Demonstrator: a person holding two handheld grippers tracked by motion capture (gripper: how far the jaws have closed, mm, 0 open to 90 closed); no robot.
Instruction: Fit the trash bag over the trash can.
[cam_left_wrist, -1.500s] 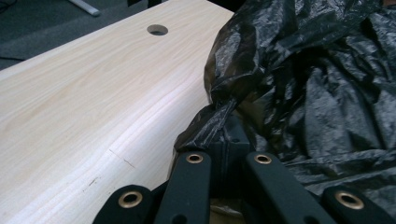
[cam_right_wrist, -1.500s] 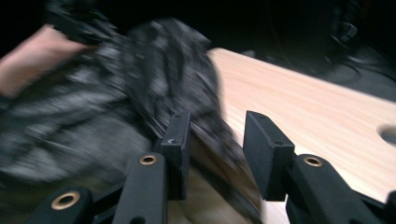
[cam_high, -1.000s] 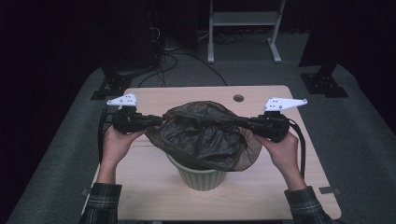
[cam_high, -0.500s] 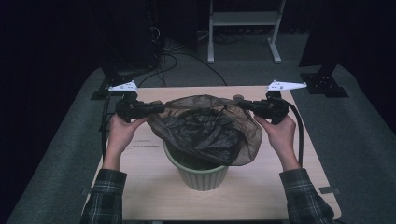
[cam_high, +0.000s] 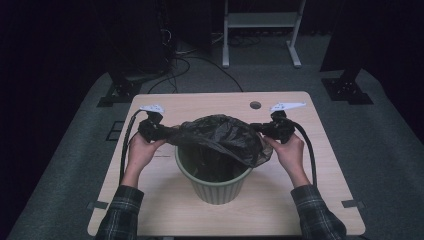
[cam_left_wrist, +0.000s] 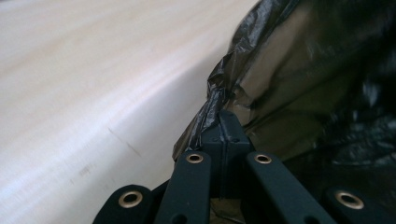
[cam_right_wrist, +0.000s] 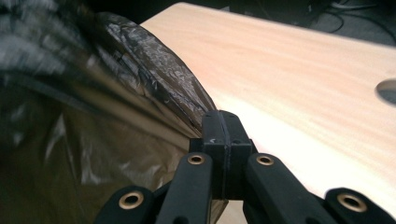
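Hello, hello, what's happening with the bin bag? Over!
Left gripper and right gripper shut on black bin bag. Bag stretched over green bin. Nothing in the way.

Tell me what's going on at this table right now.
A person is fitting a black bin bag into a green bin on the wooden table. The left gripper and the right gripper are each shut on one side of the bag's edge, stretching its mouth open above the bin's rim. The bag's bottom already hangs inside.

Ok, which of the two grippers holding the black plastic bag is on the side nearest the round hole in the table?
The right gripper, clamped on the black plastic bag; the round hole lies just beyond it, while the left gripper is across the green ribbed bin.
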